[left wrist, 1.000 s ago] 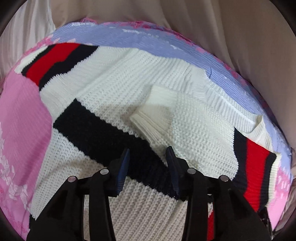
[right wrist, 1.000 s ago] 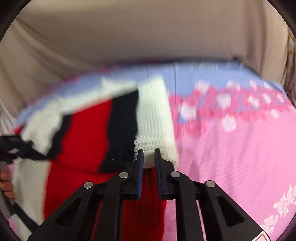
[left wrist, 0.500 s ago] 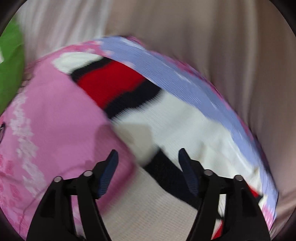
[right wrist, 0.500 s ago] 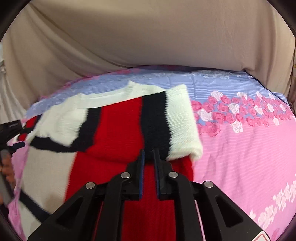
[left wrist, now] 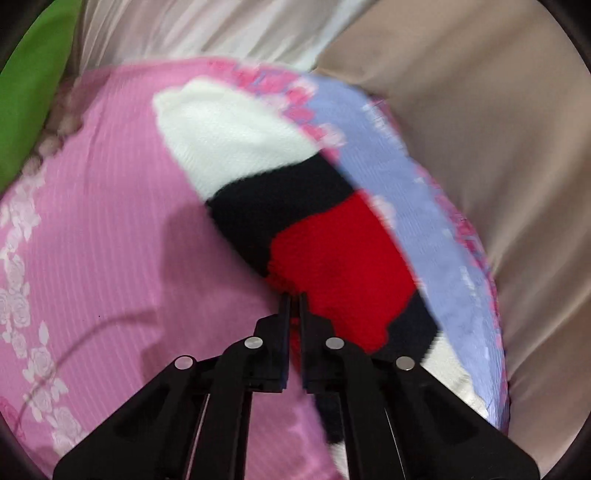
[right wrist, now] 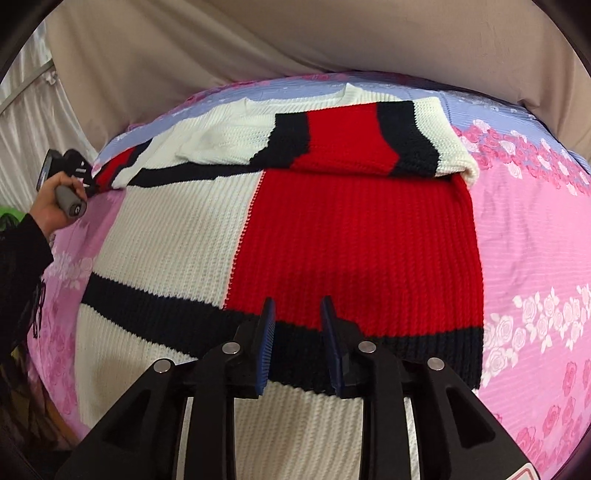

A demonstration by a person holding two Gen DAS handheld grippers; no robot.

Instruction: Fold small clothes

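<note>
A knitted sweater in white, red and navy lies flat on the bed. Its right sleeve is folded across the chest. My right gripper hovers over the sweater's lower body with its jaws opening and nothing between them. My left gripper is shut on the edge of the red band of the left sleeve, whose white cuff points away. In the right wrist view the left gripper shows at the far left, held by a hand, pinching that sleeve.
The pink floral bedsheet with a lilac band lies under the sweater. A beige cloth hangs behind the bed. Something green sits at the left edge, beside white curtain folds.
My left gripper swung from the sweater's middle out to the left sleeve and closed on it. My right gripper let go of the folded right sleeve, drew back over the body and parted its jaws.
</note>
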